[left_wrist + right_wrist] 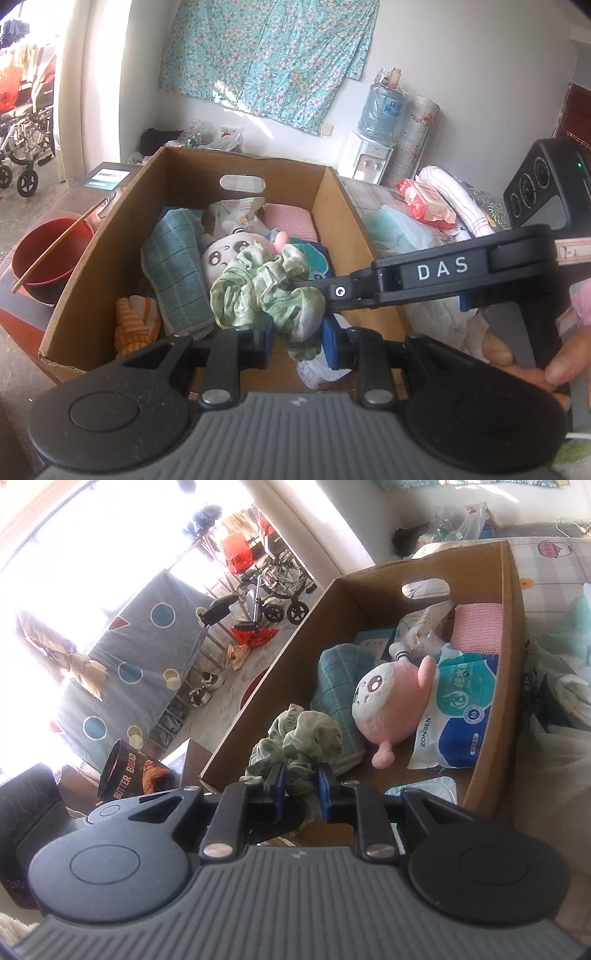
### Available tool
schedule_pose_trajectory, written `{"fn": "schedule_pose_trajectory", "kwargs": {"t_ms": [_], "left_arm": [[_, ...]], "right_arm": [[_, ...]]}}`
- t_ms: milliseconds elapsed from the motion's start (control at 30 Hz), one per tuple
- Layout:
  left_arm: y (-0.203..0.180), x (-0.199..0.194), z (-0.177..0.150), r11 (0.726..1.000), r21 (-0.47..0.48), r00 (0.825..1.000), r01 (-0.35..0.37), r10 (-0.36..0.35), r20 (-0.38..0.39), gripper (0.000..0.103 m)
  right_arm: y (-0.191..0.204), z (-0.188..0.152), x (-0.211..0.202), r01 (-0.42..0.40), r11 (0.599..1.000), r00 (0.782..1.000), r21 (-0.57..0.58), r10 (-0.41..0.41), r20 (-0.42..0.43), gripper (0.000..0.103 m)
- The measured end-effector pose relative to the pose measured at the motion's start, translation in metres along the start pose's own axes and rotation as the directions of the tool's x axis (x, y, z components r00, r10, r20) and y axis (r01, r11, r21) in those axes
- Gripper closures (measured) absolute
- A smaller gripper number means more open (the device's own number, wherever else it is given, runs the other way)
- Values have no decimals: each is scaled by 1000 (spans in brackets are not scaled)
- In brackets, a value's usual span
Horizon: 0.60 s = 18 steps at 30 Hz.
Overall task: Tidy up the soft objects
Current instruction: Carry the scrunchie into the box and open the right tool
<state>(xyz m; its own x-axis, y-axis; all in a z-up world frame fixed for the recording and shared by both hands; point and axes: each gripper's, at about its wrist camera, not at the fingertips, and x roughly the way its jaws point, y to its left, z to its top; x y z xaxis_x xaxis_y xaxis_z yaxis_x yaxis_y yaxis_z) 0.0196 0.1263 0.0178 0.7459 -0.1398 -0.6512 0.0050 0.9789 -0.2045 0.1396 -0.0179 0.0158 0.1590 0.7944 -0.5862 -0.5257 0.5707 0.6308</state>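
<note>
A crumpled pale green cloth hangs over the near part of an open cardboard box. Both grippers hold it. My left gripper is shut on its lower edge. My right gripper is shut on the same green cloth, and its arm reaches in from the right in the left wrist view. Inside the box lie a pink and white plush toy, a teal towel, a pink knitted cloth, an orange striped cloth and a wipes pack.
A red bowl with a chopstick stands left of the box. Folded cloths and a red wipes pack lie right of it. A water dispenser stands by the back wall. A butter bread tin stands left of the box.
</note>
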Motion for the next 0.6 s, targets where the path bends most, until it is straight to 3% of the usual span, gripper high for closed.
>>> {"fn": "schedule_pose_trajectory", "kwargs": {"t_ms": [133, 267, 367, 600], "left_arm": [[27, 9, -4, 998, -31, 998, -45, 44, -37, 70], [41, 14, -9, 996, -40, 994, -86, 83, -68, 52], [45, 14, -12, 996, -45, 994, -75, 71, -82, 50], [45, 13, -12, 996, -27, 993, -89, 86, -80, 50]], "right_arm": [[4, 11, 38, 28, 999, 995, -17, -29, -94, 84], [-1, 13, 72, 105, 994, 978, -41, -111, -179, 83], [-5, 12, 83, 151, 987, 966, -61, -160, -205, 83], [-8, 8, 89, 142, 989, 962, -50, -150, -230, 82]]}}
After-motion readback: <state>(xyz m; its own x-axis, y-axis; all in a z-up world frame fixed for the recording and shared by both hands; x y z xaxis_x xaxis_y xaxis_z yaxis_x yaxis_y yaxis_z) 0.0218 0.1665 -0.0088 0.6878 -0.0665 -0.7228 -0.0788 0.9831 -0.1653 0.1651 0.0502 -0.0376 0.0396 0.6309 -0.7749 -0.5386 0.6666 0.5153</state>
